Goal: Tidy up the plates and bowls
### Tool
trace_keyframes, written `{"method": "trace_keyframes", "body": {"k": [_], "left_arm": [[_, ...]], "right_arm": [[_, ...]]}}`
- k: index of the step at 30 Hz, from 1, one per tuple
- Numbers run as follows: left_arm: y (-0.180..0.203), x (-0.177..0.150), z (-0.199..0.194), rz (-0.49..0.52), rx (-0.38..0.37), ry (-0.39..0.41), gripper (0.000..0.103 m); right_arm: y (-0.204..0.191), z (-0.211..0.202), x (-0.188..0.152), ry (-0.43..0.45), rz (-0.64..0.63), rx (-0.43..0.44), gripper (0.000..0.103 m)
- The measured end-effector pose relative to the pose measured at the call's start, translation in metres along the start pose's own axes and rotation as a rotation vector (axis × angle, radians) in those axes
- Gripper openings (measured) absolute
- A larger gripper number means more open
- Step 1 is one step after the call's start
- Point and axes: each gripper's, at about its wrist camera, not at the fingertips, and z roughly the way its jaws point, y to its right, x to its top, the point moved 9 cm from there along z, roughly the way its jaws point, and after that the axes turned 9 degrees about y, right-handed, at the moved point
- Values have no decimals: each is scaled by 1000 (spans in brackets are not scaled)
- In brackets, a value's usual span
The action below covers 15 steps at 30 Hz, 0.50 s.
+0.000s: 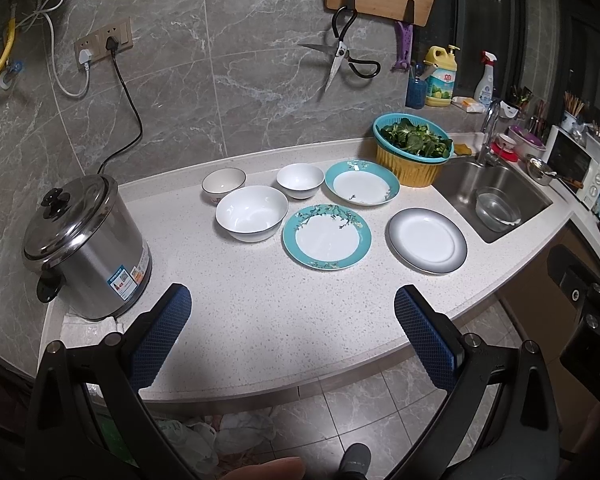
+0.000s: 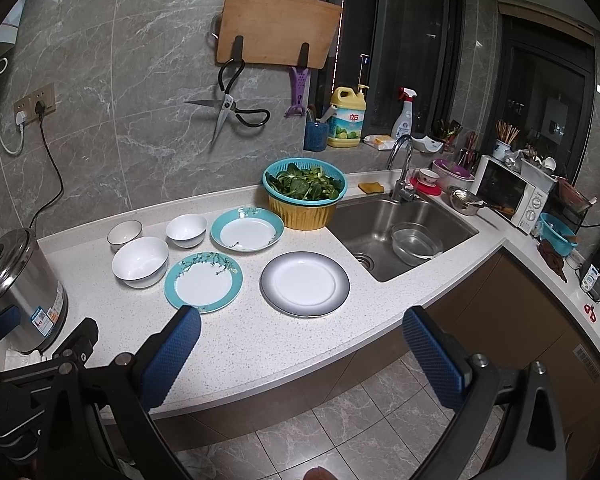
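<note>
On the white counter (image 1: 260,312) lie a grey-rimmed plate (image 1: 427,240) (image 2: 305,283), a flat teal floral plate (image 1: 327,236) (image 2: 203,282) and a deeper teal plate (image 1: 362,182) (image 2: 247,229). A large white bowl (image 1: 252,213) (image 2: 140,262), a small white bowl (image 1: 300,180) (image 2: 186,231) and a small dark-rimmed bowl (image 1: 224,185) (image 2: 125,234) stand to their left. My left gripper (image 1: 293,304) is open and empty over the counter's front. My right gripper (image 2: 302,328) is open and empty, just in front of the grey-rimmed plate.
A steel cooker pot (image 1: 86,248) (image 2: 16,292) stands at the left end. A teal colander of greens in a yellow basin (image 1: 414,152) (image 2: 305,196) sits behind the plates. The sink (image 1: 496,200) (image 2: 404,236) holds a glass bowl. A microwave (image 2: 512,194) stands at the right.
</note>
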Motion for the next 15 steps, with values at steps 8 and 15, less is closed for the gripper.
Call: {"method": "trace_keyframes", "body": {"k": [8,15], "left_arm": [[2,-4,8,1,0,-8,103],[-3,3,24,0,-4,-21,103]], "right_arm": [[-2,4,2,-6,0,-1,103],[-6,13,-5,-16,2,-5,103]]}}
